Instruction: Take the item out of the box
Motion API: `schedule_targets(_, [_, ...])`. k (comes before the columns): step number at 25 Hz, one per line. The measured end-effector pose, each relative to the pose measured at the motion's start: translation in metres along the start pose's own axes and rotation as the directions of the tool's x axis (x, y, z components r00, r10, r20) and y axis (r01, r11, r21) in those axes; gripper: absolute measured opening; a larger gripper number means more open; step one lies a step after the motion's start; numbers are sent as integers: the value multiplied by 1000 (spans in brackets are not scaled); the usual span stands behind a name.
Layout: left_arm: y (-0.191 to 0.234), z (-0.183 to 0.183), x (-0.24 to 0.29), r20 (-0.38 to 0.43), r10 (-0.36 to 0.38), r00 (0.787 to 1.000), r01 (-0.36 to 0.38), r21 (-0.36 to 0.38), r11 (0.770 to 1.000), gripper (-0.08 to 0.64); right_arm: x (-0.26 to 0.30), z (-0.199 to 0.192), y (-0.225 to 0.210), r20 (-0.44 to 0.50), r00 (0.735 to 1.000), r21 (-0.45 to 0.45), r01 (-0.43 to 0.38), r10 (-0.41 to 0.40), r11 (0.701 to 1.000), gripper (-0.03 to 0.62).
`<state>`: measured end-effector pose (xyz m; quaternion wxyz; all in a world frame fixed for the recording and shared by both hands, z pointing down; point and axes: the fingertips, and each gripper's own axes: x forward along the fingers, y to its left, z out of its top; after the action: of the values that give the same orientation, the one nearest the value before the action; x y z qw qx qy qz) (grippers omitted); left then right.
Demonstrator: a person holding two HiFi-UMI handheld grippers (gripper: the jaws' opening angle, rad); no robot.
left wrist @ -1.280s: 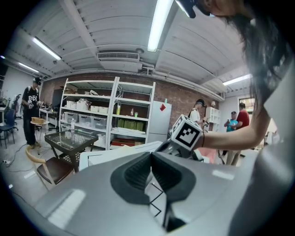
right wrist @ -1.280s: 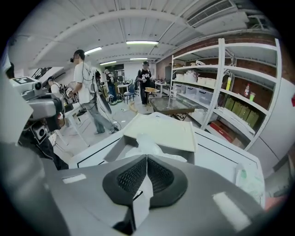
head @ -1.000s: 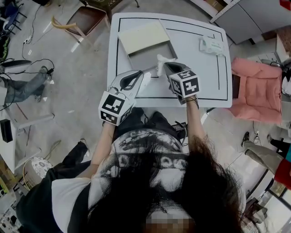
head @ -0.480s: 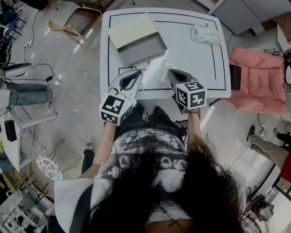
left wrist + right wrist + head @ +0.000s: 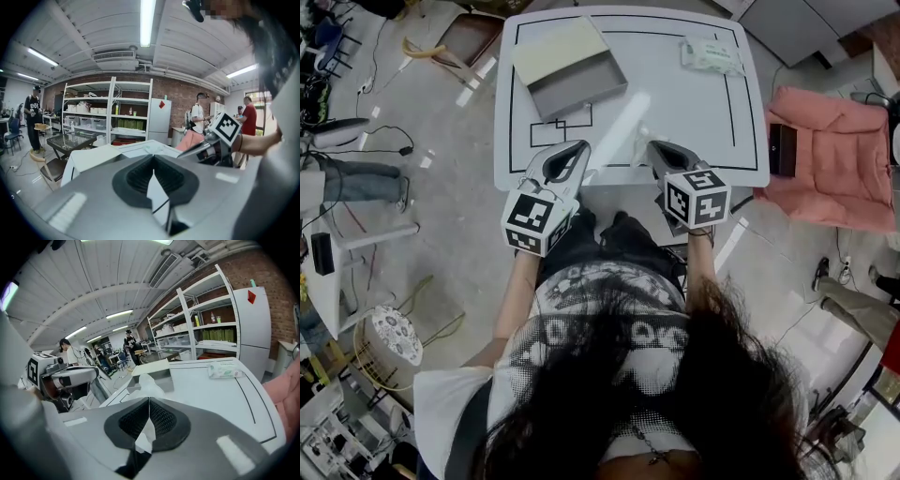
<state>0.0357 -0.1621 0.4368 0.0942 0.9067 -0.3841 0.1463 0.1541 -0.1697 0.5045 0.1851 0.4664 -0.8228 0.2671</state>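
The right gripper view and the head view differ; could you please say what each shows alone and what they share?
Only the right gripper view shows the right tool clamped shut on the white crumpled item, plus shelves and a fridge. Only the head view shows the person's hair, floor cables and a brown chair. Both show the white table, the open grey box, the wipes packet and the left tool.
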Motion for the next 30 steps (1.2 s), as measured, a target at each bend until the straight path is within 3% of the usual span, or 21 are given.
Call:
schedule_targets(16, [-55,-12,-21,31,122,992,-121,-21,992,0,-45,-16,1,41,994,-69,-103,106,992,8])
schedule_targets(30, [-56,-19,-49,47,219,975,-217,-42,975,0,-52,-8,25,49,981,-153,-177,187,972,8])
